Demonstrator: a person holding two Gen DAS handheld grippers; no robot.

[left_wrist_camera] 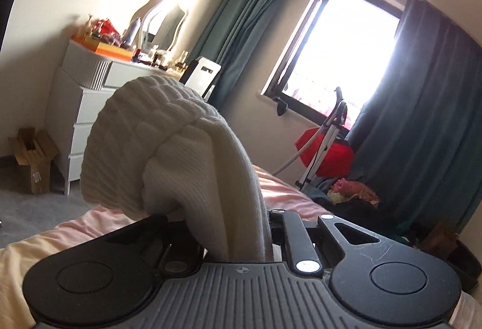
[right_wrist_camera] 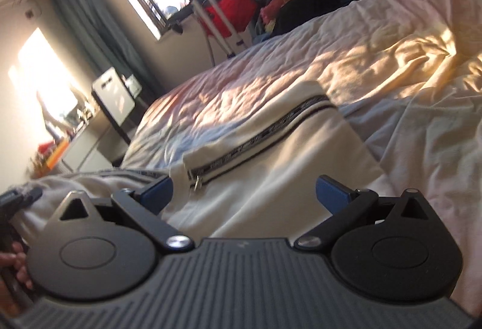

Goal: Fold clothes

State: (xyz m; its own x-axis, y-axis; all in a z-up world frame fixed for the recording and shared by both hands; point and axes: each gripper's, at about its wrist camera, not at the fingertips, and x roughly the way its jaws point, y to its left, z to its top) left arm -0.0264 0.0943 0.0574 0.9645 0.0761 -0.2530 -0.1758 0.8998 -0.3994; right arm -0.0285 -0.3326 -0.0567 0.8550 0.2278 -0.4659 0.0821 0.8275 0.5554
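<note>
A cream knitted garment is bunched up and hangs over my left gripper, which is shut on it and holds it above the bed; the fingertips are hidden by the cloth. In the right wrist view the same cream garment, with a dark zip, lies flat on the bed. My right gripper is open just above its near edge, blue pads wide apart on either side of the zip pull. The other gripper shows at the far left.
The bed has a pale pink sheet. A white chest of drawers with clutter stands by the wall. A window with teal curtains is behind. A red bag and a stand and a clothes pile lie beside the bed.
</note>
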